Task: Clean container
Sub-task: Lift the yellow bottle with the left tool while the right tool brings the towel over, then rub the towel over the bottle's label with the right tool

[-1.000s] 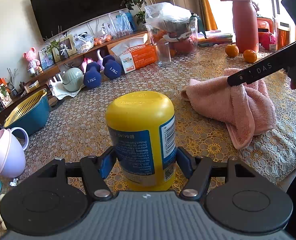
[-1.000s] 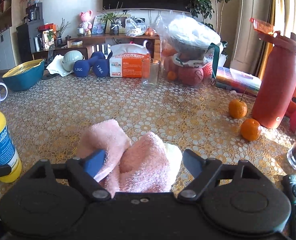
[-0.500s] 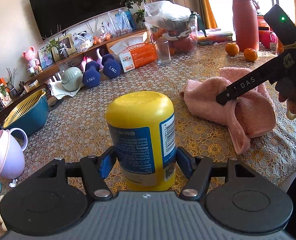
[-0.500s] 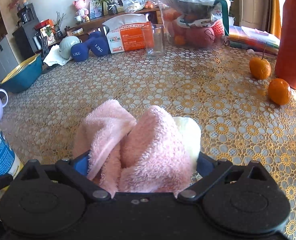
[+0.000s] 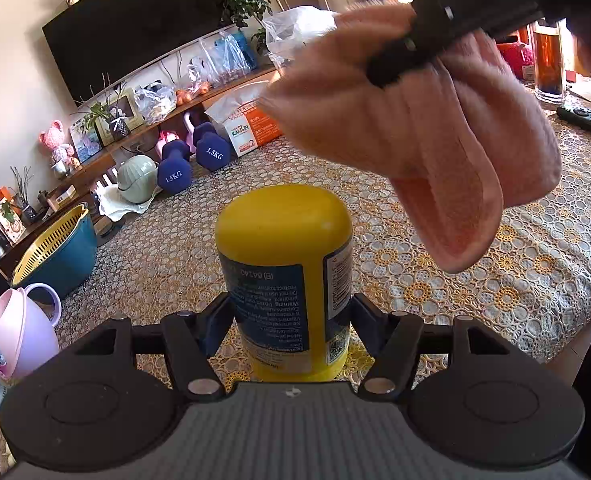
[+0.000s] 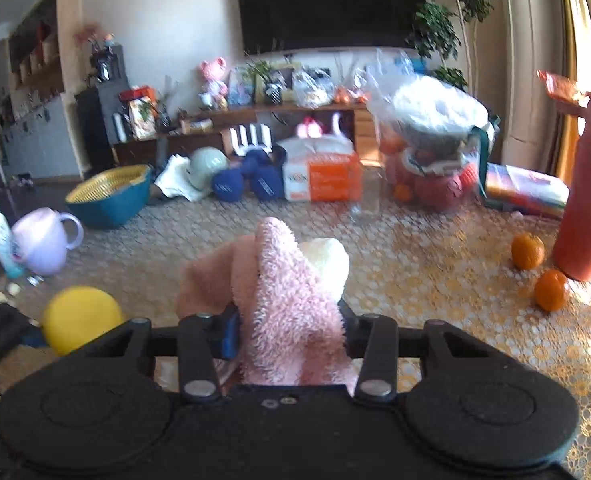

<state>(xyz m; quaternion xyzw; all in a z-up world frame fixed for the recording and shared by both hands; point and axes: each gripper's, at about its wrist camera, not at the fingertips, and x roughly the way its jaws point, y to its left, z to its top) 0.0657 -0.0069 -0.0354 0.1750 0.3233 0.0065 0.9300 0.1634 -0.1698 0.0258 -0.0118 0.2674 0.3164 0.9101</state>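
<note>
A yellow container (image 5: pixel 285 264) with a blue label stands upside down on the lace tablecloth, and my left gripper (image 5: pixel 291 320) is shut on its lower body. My right gripper (image 6: pixel 289 332) is shut on a pink towel (image 6: pixel 283 300). In the left wrist view that towel (image 5: pixel 435 136) hangs in the air above and to the right of the container, apart from it, with the right gripper's black finger across its top. From the right wrist view the container's yellow end (image 6: pixel 81 314) shows low at the left.
A lilac mug (image 5: pixel 19 332) and a teal basket (image 5: pixel 55 248) sit at the left. Blue dumbbells (image 5: pixel 193 160), an orange tissue box (image 6: pixel 321 178), a glass (image 6: pixel 369 196) and bagged fruit stand at the back. Two oranges (image 6: pixel 539 268), a red bottle (image 6: pixel 585 192) and a remote (image 5: pixel 587 118) lie right.
My right gripper shut on the pink towel and lifted it off the table, carrying it left to hang above the container. The left gripper kept holding the container still.
</note>
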